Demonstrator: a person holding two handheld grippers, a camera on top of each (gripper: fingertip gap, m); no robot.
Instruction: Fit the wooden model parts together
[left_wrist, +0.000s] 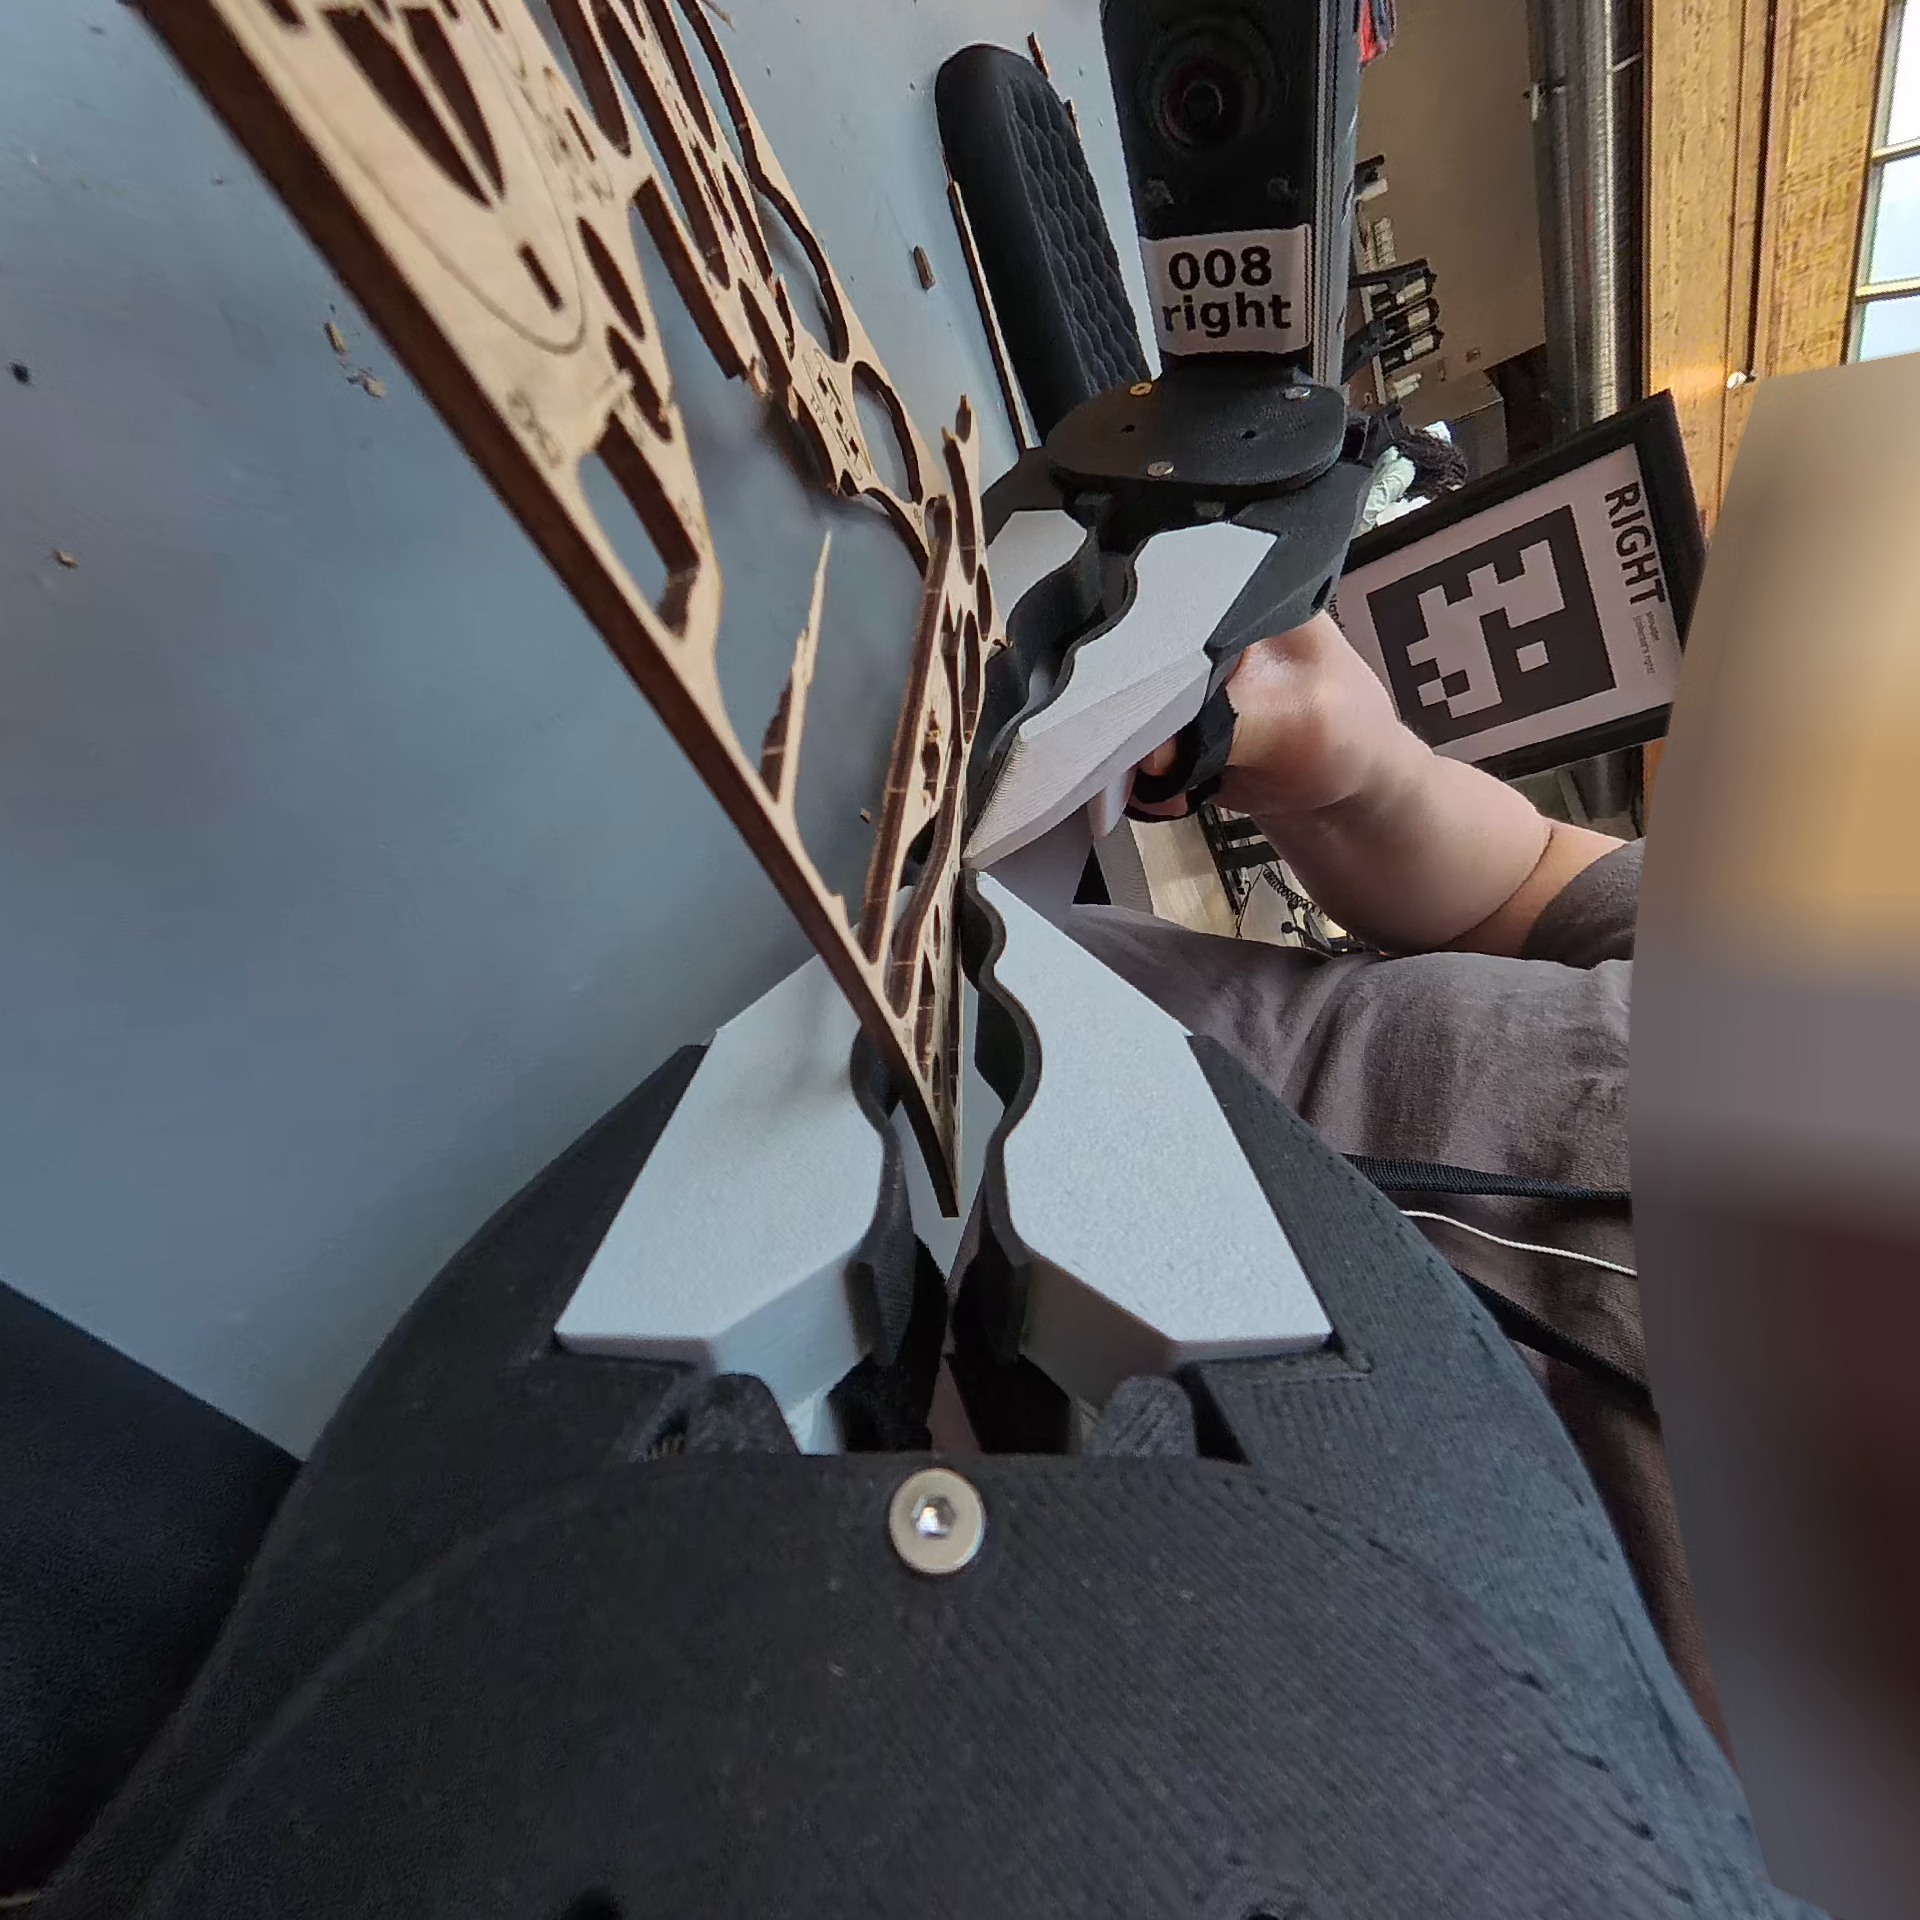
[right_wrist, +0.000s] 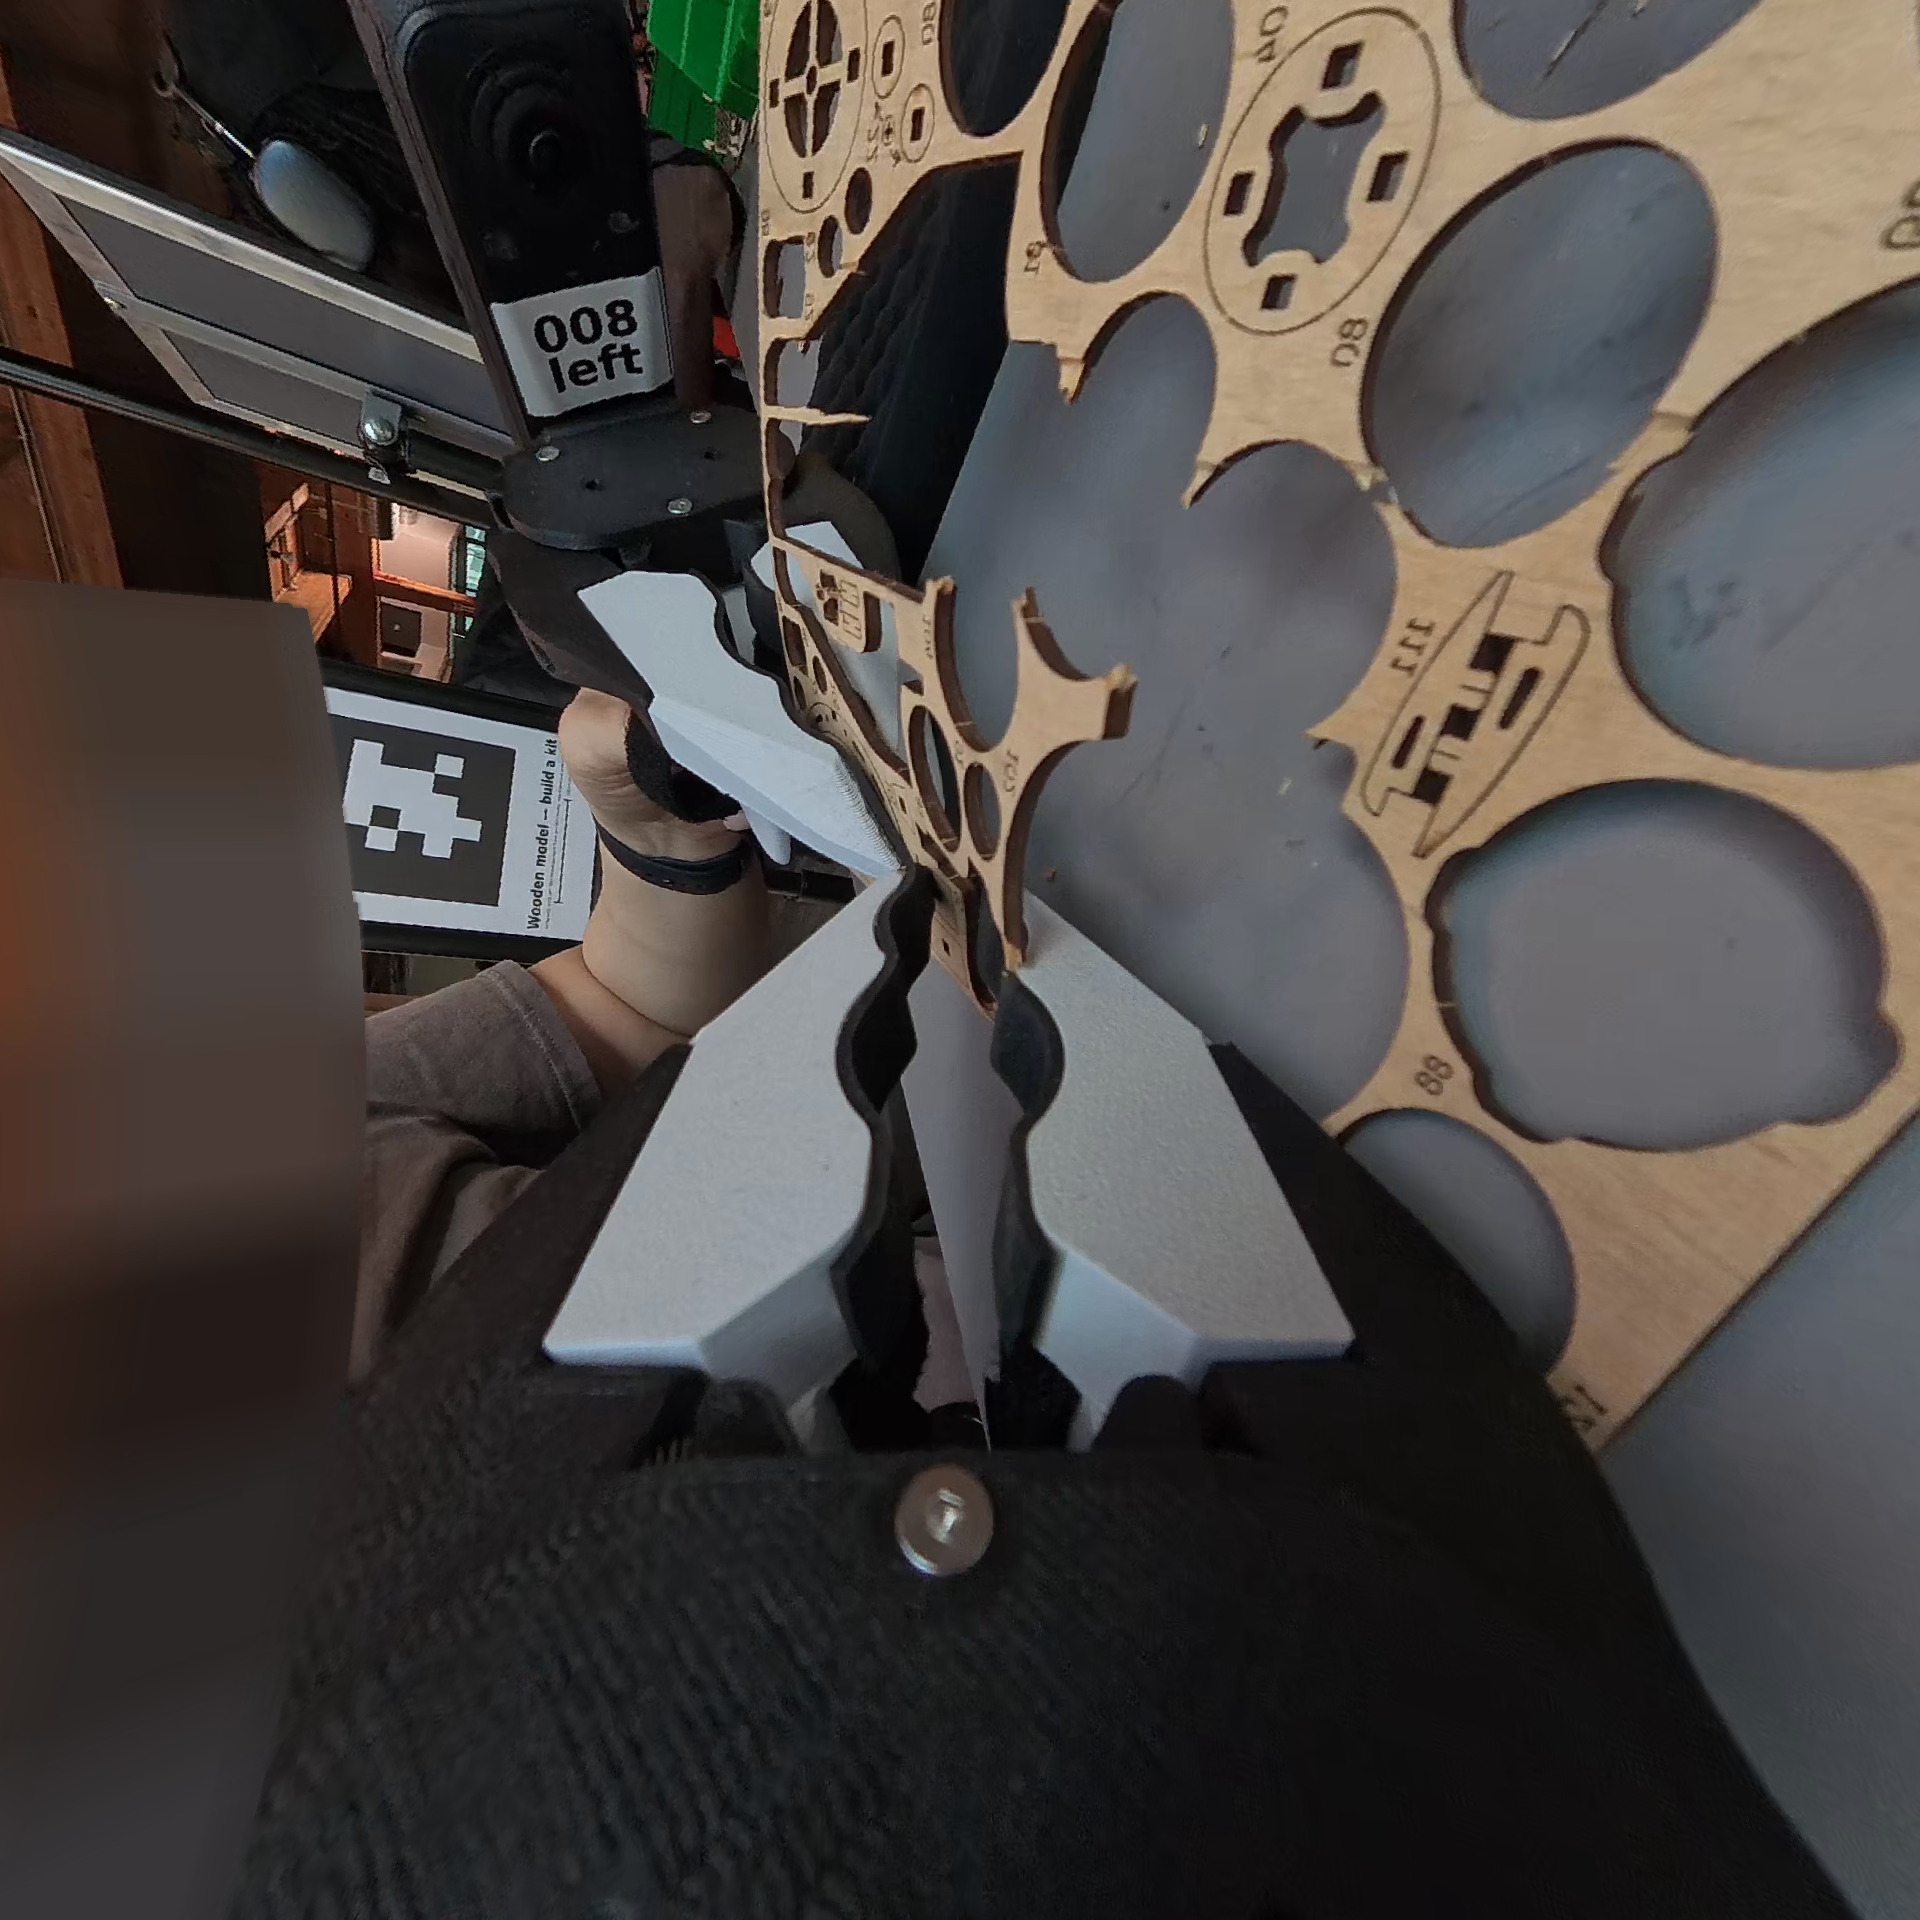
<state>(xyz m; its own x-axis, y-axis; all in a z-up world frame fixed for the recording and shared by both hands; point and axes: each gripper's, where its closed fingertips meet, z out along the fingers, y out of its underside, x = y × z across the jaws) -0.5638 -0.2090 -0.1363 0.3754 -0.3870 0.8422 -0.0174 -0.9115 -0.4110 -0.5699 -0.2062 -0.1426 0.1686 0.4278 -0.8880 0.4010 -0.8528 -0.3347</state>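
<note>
- Left gripper: grey fingers clamped on lower corner of wooden sheet; sheet edge seated between black wavy pads.
- Wooden sheet: thin laser-cut plywood panel, held tilted above blue-grey bench; many part outlines already punched out, leaving round and lobed holes with dark burnt edges.
- Wood chips: scattered on bench beside sheet.
- Right gripper: grey fingers closed on narrow strip at same sheet edge, tips just beside left gripper's fingers.
- Remaining parts: slotted round disc and boat-shaped piece still attached in sheet.
- Person: bare hand on right gripper's handle; grey sleeve behind.
- Framed marker card: standing at far right, beyond bench.
</note>
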